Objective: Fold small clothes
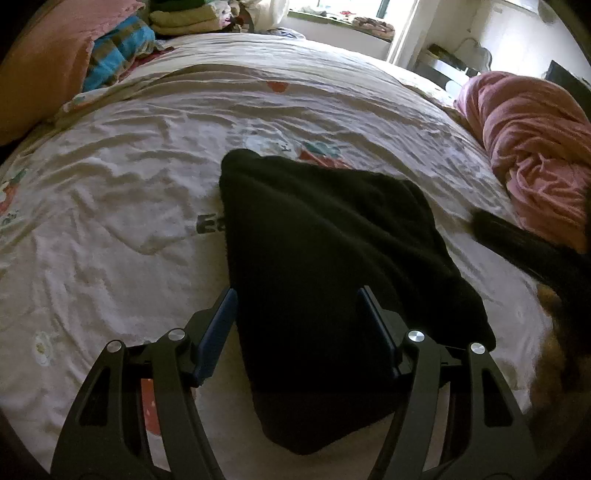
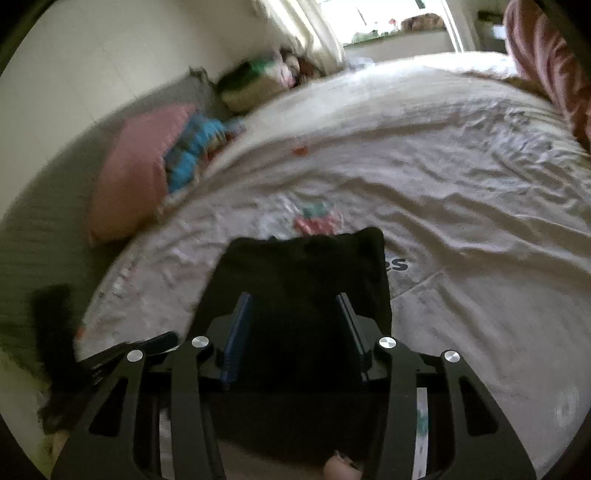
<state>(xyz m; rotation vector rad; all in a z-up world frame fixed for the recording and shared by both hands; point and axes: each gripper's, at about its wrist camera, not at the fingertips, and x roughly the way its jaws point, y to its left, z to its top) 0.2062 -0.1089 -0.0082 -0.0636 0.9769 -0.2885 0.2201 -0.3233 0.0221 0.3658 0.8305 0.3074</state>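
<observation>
A small black garment [image 1: 325, 236] lies folded flat on the white printed bedsheet [image 1: 110, 206]. My left gripper [image 1: 297, 297] is open, its two fingers standing wide apart above the garment's near part. The same black garment [image 2: 306, 266] shows in the right wrist view, which is blurred. My right gripper [image 2: 293, 301] is open too, its fingers spread over the garment's near edge. Neither gripper holds cloth. The garment's near end is hidden under the gripper frames.
A pink bundled blanket [image 1: 535, 155] lies at the right of the bed. A pink pillow [image 1: 44, 62], a blue patterned cloth [image 1: 118, 48] and a stack of folded clothes [image 1: 184, 18] sit at the far left. A black object [image 1: 517, 243] lies at the right.
</observation>
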